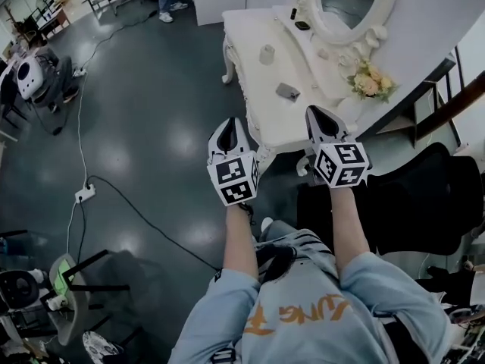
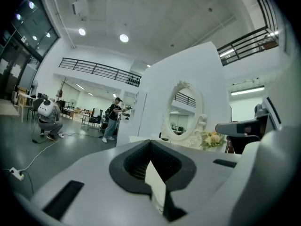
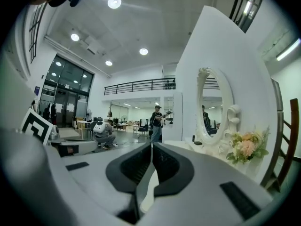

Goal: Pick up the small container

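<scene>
The small container (image 1: 267, 54), a pale squat cylinder, stands on the white dressing table (image 1: 250, 74), well ahead of both grippers. My left gripper (image 1: 229, 121) hangs over the floor by the table's near corner, jaws closed together with nothing between them. Level with it, my right gripper (image 1: 317, 110) hovers over the table's near end, also shut and empty. In the left gripper view the left gripper (image 2: 150, 145) points toward the oval mirror (image 2: 181, 109). In the right gripper view the right gripper (image 3: 151, 147) points the same way. The container does not show in either gripper view.
On the table lie a grey flat box (image 1: 287, 91), two small dark items (image 1: 302, 26) and a bouquet (image 1: 370, 82). A black chair (image 1: 424, 196) stands at the right. A cable and power strip (image 1: 84, 194) cross the floor at the left. People (image 2: 112, 119) stand farther back.
</scene>
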Tool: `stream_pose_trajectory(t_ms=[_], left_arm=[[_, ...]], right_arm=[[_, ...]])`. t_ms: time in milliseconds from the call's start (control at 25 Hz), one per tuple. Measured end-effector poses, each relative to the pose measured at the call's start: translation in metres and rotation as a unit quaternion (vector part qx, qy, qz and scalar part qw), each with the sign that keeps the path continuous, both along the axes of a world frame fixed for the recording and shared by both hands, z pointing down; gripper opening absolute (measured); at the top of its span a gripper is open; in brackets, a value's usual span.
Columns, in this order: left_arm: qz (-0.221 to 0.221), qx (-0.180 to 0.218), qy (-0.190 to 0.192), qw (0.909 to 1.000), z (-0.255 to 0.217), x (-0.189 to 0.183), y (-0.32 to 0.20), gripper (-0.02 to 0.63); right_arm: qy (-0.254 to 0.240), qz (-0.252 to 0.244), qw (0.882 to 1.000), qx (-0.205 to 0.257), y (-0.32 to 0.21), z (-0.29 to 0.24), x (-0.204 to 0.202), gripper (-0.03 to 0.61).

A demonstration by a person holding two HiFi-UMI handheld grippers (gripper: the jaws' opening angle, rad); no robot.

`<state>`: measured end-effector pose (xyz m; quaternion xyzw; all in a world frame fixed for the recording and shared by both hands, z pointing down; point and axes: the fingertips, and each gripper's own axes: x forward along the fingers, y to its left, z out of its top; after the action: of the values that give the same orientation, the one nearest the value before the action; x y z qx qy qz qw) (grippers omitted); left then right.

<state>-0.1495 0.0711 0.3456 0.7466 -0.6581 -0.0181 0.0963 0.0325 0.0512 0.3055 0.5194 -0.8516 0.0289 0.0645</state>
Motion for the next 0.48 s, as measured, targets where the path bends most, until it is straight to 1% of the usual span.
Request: stream_pose_trajectory(t_ms=[160,320,480], left_arm=[[0.016,0.006,0.002,0.9999,-0.003,0.002,-0.010,0.018],[0.015,0.005,0.005,0.9999,-0.002,-0.002,-0.023,0.018],[0.025,-0.001,0.000,0.9997,0.004,0.008,-0.044,0.020]], right_arm=[[-0.005,0.004,1.000,-0.002,-0.012,-0.002,-0.002,0.031],[-0.006,-0.004,1.000,-0.001,-0.022,-0.001,-0.009,0.031],[-0.010,0.011,1.000,-0.006,-0.042,0.005,0.006,0.031]])
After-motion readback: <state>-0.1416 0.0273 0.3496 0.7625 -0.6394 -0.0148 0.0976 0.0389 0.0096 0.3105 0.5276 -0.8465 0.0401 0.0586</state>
